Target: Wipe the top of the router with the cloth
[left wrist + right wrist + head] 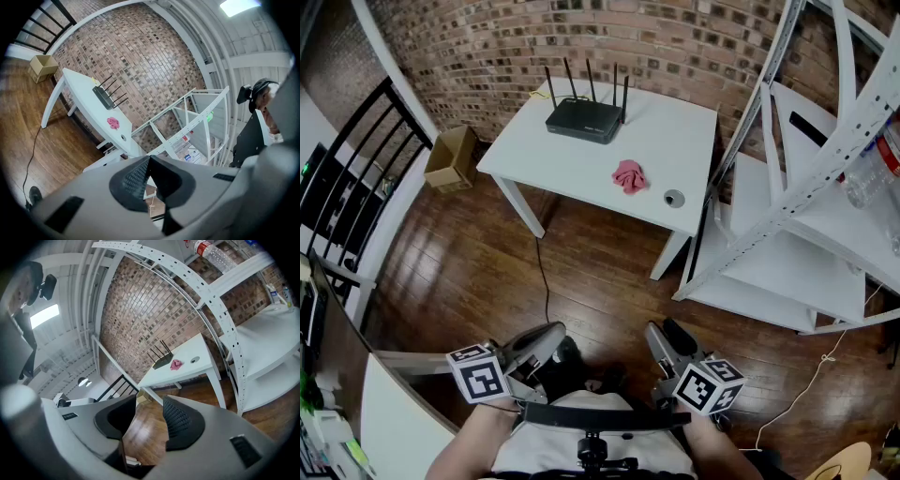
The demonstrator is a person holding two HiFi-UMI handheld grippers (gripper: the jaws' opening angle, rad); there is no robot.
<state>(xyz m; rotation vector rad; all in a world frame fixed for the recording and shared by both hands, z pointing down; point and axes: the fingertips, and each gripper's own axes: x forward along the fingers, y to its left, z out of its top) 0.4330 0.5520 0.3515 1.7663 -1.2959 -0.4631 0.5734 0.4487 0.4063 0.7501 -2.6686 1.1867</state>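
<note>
Nothing done yet: you're standing well back from the white table [675, 141], with wood floor between you and it. The cloth [629, 175] isn't picked up. It lies crumpled on the tabletop near the front edge, apart from the router [584, 120] and to its front right. The router sits toward the far side of the table near the brick wall. Its long axis runs left to right across the table, slightly skewed. Its four antennas stand up along the back edge, so the front likely faces you. The left gripper [546, 337] has its tips together on nothing. The right gripper [664, 339] has its jaws apart and empty. Both are held low in front of you. Still to do: walk up, grab the cloth, wipe the router's top.
</note>
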